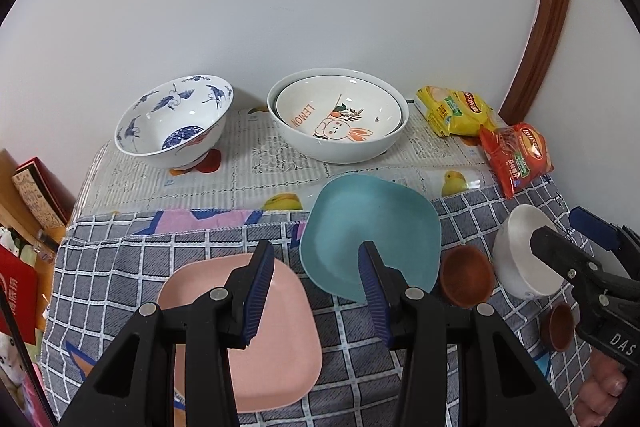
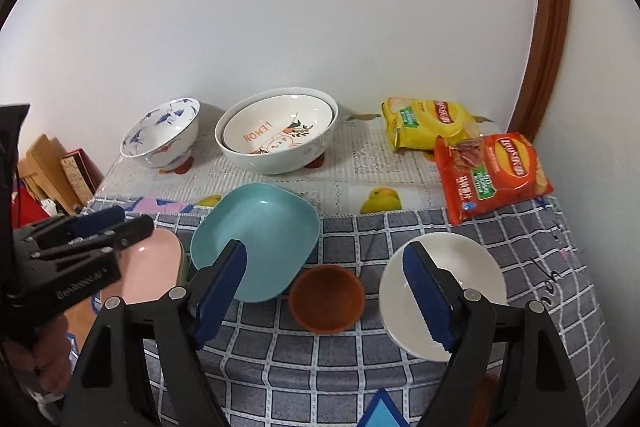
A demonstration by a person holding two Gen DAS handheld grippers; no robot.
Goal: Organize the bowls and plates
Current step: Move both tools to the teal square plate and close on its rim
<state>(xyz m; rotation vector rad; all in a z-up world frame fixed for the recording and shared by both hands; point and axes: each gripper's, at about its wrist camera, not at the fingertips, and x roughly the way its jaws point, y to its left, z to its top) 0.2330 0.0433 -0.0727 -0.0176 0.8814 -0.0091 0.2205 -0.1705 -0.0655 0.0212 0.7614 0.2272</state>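
On the checked cloth lie a pink square plate, a teal plate, a small brown bowl and a white bowl. My left gripper hovers open over the pink plate's right edge, nothing between its fingers. Open as well, my right gripper hangs above the brown bowl, its right finger in front of the white bowl. At the back stand a blue-and-white crane bowl and a large white bowl with a rabbit dish nested inside.
A yellow snack bag and a red one lie at the back right. A second brown bowl sits near the front right edge. Boxes and books stand beside the table on the left. The wall is close behind.
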